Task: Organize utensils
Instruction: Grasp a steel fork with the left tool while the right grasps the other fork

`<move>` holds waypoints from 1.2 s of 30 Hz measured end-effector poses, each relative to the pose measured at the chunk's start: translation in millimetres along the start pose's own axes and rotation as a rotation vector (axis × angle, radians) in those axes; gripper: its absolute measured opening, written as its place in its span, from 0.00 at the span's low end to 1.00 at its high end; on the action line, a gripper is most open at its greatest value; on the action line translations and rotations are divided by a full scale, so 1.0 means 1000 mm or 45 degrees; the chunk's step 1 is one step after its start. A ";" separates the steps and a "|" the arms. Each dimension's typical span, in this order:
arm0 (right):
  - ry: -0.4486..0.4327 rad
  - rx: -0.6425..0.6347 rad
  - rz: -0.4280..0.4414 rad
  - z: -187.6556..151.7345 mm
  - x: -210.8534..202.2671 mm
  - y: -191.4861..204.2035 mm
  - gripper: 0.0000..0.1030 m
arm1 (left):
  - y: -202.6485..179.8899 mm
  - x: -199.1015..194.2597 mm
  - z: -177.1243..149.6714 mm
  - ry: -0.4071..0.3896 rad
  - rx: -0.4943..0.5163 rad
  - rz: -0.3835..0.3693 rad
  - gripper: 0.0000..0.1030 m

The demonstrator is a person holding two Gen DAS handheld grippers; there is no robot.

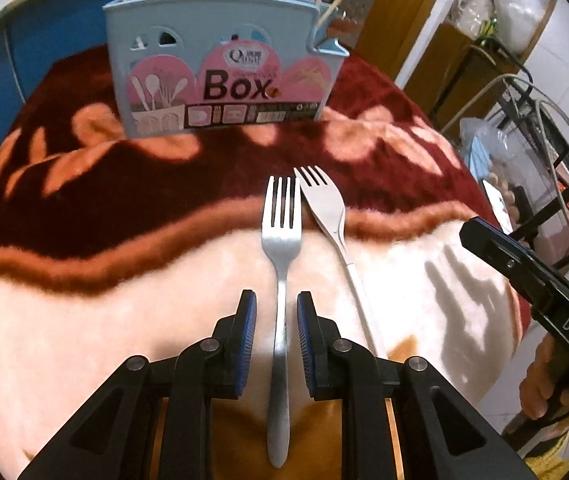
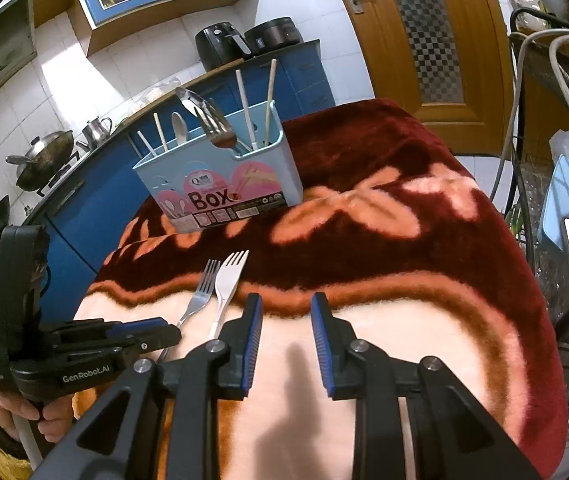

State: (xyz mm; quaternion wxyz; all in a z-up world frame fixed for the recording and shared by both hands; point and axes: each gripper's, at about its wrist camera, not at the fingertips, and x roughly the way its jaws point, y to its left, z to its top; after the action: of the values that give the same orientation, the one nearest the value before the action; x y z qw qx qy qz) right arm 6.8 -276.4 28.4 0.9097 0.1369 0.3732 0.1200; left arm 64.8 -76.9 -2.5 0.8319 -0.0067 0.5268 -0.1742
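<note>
On the left we see our left gripper [image 1: 276, 312], its jaws slightly apart astride the handle of the steel fork [image 1: 281, 264], gaps showing on both sides, not clamped. That fork lies flat on the blanket [image 1: 84, 320] covering the surface, its long axis running away from us, tines toward the box [image 1: 220, 68] at the far edge. Just right of it lies the white fork [image 1: 326, 208], tilted slightly, tines also toward the box, its head touching the steel fork's head. The box stands upright, holding chopsticks and other utensils. Furthest right, our right gripper [image 2: 286, 312] hangs above bare blanket, jaws apart, empty.
</note>
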 end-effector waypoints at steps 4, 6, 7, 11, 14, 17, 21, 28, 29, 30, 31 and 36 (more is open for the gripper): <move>0.006 0.008 0.000 -0.001 0.002 -0.004 0.27 | -0.002 0.008 0.009 0.075 0.030 -0.005 0.20; 0.009 0.007 -0.003 0.000 0.003 -0.005 0.27 | -0.003 0.013 0.014 0.110 0.064 -0.004 0.20; 0.010 0.006 -0.004 0.000 0.003 -0.005 0.27 | -0.004 0.015 0.018 0.127 0.085 0.000 0.20; 0.025 0.000 -0.009 0.002 0.005 -0.006 0.27 | -0.007 0.018 0.023 0.133 0.116 0.020 0.09; 0.046 -0.008 -0.011 0.004 0.007 -0.003 0.28 | -0.004 0.015 0.020 0.088 0.088 0.006 0.05; 0.081 -0.005 0.015 0.007 0.009 0.001 0.28 | 0.006 0.010 0.014 0.022 0.025 -0.036 0.05; 0.118 -0.035 0.033 0.010 0.012 0.012 0.28 | 0.015 -0.001 0.006 -0.087 -0.018 -0.052 0.05; 0.211 -0.071 0.039 0.013 0.027 0.030 0.28 | 0.023 -0.025 -0.009 -0.313 -0.008 -0.031 0.05; 0.226 -0.073 0.041 0.014 0.030 0.032 0.28 | 0.023 -0.027 -0.010 -0.338 -0.011 -0.030 0.05; 0.237 -0.076 0.041 0.015 0.031 0.035 0.28 | 0.023 -0.028 -0.012 -0.366 -0.015 -0.032 0.05; 0.253 -0.083 0.038 0.015 0.034 0.037 0.28 | 0.024 -0.029 -0.014 -0.386 -0.017 -0.037 0.05; 0.349 -0.134 0.013 0.018 0.051 0.051 0.28 | 0.033 -0.034 -0.019 -0.440 -0.038 -0.066 0.05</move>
State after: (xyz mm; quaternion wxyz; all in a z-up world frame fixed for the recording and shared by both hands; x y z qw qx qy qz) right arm 48.9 -215.8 25.2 0.8556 0.0735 0.4863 0.1616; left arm 44.4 -32.6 12.1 0.9051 -0.0624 0.3782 -0.1838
